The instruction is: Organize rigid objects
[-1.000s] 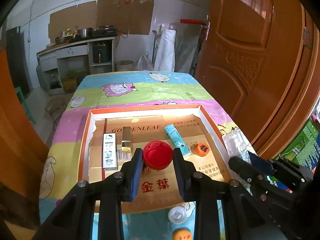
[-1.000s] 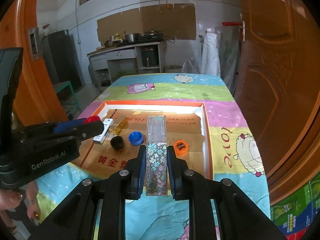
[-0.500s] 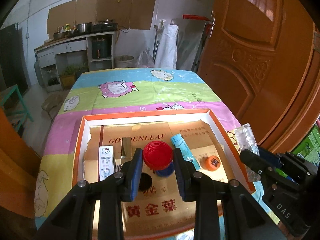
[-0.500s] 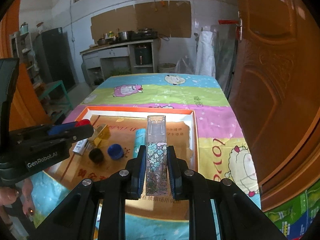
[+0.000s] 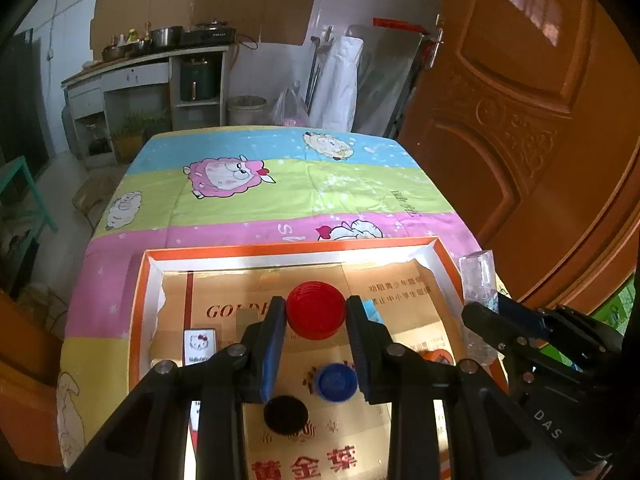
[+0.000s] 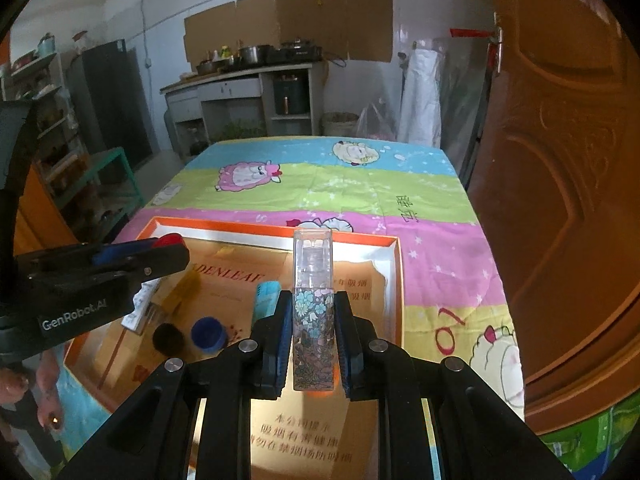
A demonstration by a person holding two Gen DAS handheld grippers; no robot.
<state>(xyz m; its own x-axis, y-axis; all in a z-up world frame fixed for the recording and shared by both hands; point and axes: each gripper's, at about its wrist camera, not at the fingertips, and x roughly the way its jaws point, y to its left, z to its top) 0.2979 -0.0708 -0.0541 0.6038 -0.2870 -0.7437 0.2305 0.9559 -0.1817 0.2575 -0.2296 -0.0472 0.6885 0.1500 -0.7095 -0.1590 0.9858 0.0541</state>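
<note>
Now the left tongs (image 5: 316, 318) grip a red cap (image 5: 315, 315) between their pads, holding it above the tray (image 5: 138, 300) that sits on the desk (image 5: 280, 188). Below the cap, on the tray's gold floor, a blue cap (image 5: 335, 381) lies just beside a black cap (image 5: 285, 415), both between the two arms of the left tongs in that view. A white box (image 5: 199, 346) lies near the tray's left wall. The right tongs (image 6: 313, 322) clamp a floral bottle (image 6: 313, 320) upright by its lower half, its clear top standing out past the fingertips. It hangs over the tray's right part, with a teal box (image 6: 265, 300) lying just left of it and an orange thing barely showing behind the tongs.
</note>
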